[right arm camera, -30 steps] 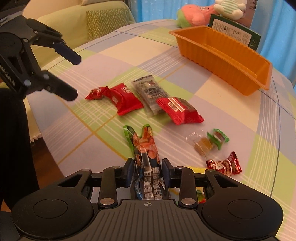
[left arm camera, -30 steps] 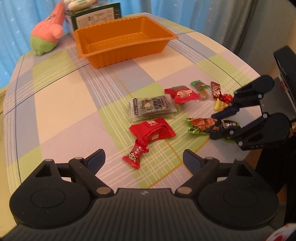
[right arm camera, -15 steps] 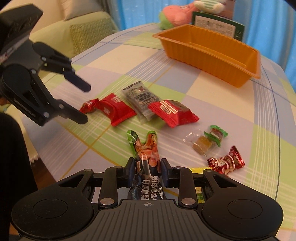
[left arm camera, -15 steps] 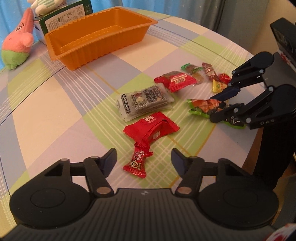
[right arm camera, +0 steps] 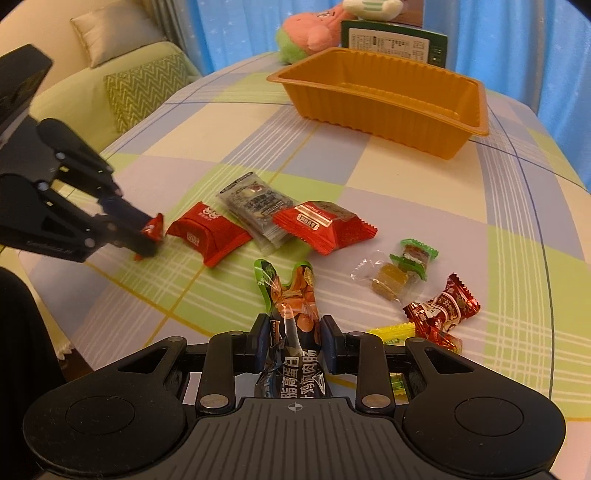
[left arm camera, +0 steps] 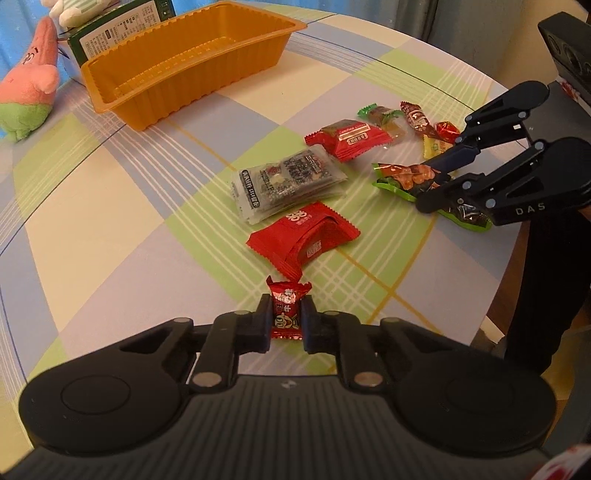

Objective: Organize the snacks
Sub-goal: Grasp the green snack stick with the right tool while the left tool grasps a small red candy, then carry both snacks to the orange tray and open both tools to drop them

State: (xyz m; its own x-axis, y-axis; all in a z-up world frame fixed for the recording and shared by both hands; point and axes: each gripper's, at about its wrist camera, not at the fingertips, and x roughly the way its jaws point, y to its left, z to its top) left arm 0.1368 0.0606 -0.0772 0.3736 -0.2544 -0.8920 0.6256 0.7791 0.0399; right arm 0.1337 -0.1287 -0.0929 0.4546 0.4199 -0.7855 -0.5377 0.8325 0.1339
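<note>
My left gripper (left arm camera: pixel 286 319) is shut on a small red twist-wrapped candy (left arm camera: pixel 287 310) at the near edge of the table; in the right wrist view the same gripper (right arm camera: pixel 149 240) pinches that candy (right arm camera: pixel 152 230) at the left. My right gripper (right arm camera: pixel 294 343) is shut on a long green-and-black sausage snack pack (right arm camera: pixel 291 314), which lies on the cloth; from the left wrist view that gripper (left arm camera: pixel 436 184) and pack (left arm camera: pixel 402 177) are at the right. The orange tray (left arm camera: pixel 184 79) stands empty at the far side, also the orange tray (right arm camera: pixel 388 107).
On the checked tablecloth lie a red packet (left arm camera: pixel 303 236), a clear grey packet (left arm camera: pixel 288 184), another red packet (left arm camera: pixel 347 138) and several small candies (left arm camera: pixel 413 122). A green box (right arm camera: pixel 391 46) and plush toys (right arm camera: pixel 314 31) stand behind the tray. A sofa (right arm camera: pixel 122 81) is beyond the table's left edge.
My left gripper sank toward the small red candy and its jaws closed from wide open onto it. My right gripper kept its hold on the sausage pack and rolled a little.
</note>
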